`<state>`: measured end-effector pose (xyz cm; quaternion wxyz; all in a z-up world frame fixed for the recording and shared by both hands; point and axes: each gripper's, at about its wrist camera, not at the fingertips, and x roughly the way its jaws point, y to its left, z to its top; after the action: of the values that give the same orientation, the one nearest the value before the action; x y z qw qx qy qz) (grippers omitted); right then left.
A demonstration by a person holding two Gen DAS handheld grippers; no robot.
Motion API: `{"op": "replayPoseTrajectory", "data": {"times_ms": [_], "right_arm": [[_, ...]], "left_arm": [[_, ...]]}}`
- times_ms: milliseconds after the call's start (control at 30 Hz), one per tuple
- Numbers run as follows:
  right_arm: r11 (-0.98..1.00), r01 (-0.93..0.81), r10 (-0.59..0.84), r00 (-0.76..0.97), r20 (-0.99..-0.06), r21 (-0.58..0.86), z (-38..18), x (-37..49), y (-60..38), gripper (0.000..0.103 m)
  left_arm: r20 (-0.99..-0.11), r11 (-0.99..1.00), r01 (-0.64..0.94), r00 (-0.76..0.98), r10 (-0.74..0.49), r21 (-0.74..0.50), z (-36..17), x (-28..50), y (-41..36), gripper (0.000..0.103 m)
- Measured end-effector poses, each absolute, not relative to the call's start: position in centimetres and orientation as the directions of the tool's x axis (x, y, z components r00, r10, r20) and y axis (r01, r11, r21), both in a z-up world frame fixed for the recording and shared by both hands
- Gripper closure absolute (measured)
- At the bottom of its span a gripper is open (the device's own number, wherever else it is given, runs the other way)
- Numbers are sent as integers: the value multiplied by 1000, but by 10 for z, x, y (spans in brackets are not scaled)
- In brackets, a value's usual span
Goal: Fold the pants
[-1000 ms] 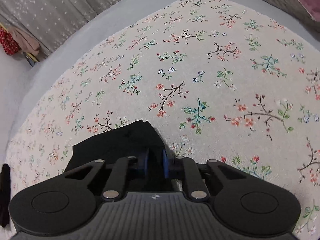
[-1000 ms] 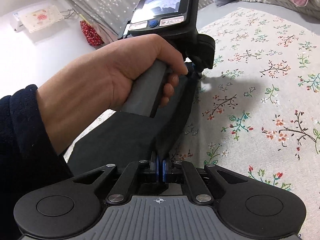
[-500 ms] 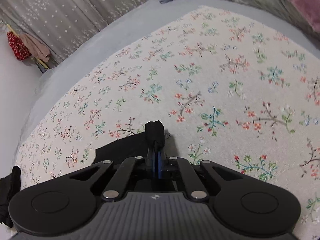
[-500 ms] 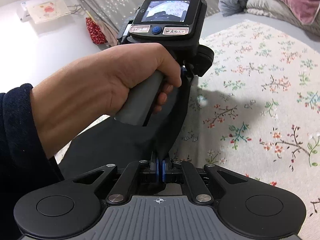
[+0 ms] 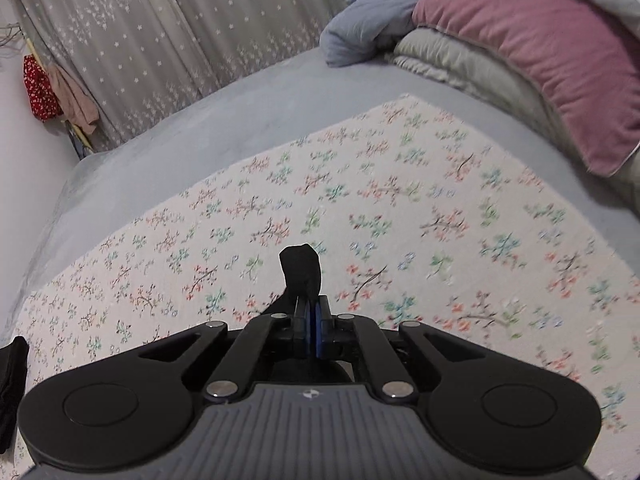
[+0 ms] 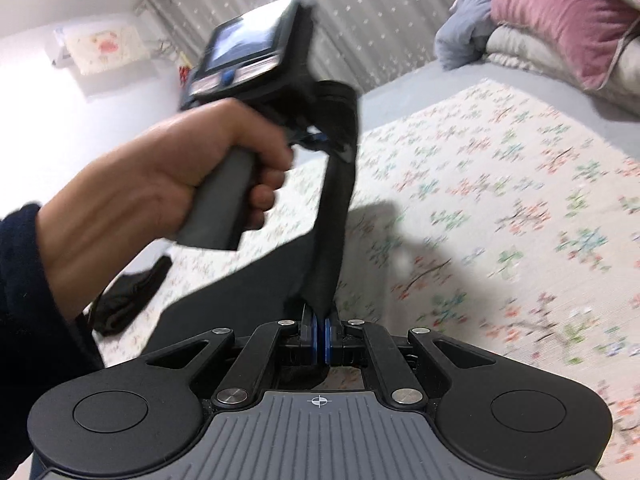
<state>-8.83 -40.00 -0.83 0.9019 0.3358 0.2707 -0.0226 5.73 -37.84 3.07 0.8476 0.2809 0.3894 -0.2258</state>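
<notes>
The pants are black. In the left wrist view my left gripper [image 5: 310, 312] is shut on a bunched corner of the pants [image 5: 301, 270], held above the floral cloth [image 5: 400, 208]. In the right wrist view my right gripper [image 6: 321, 322] is shut on another part of the pants [image 6: 332, 208]. The fabric stretches up from it to the left gripper [image 6: 320, 140], which the person's hand [image 6: 168, 176] holds higher. The rest of the pants hangs down to the cloth [image 6: 500, 200] at the lower left.
A pink pillow [image 5: 540, 52] on folded grey bedding and a blue garment [image 5: 360, 28] lie at the far right of the bed. A star-patterned curtain [image 5: 160, 40] hangs behind. A second black garment [image 6: 132, 292] lies on the cloth at the left.
Both grippers have lifted the pants off the floral cloth. The left gripper closed on the fabric corner and rose. The views now tilt up toward the pillows and curtain.
</notes>
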Motion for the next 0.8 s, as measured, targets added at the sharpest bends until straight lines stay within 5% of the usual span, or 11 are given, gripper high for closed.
{"op": "replayPoseTrajectory", "data": {"times_ms": [367, 800], "right_arm": [[820, 236, 90, 847, -525, 522, -3, -113, -399, 99], [953, 191, -74, 899, -432, 235, 28, -101, -337, 98]], "left_arm": [[-807, 755, 621, 546, -225, 209, 32, 53, -369, 91], [-805, 808, 587, 504, -314, 52, 61, 84, -308, 91]]}}
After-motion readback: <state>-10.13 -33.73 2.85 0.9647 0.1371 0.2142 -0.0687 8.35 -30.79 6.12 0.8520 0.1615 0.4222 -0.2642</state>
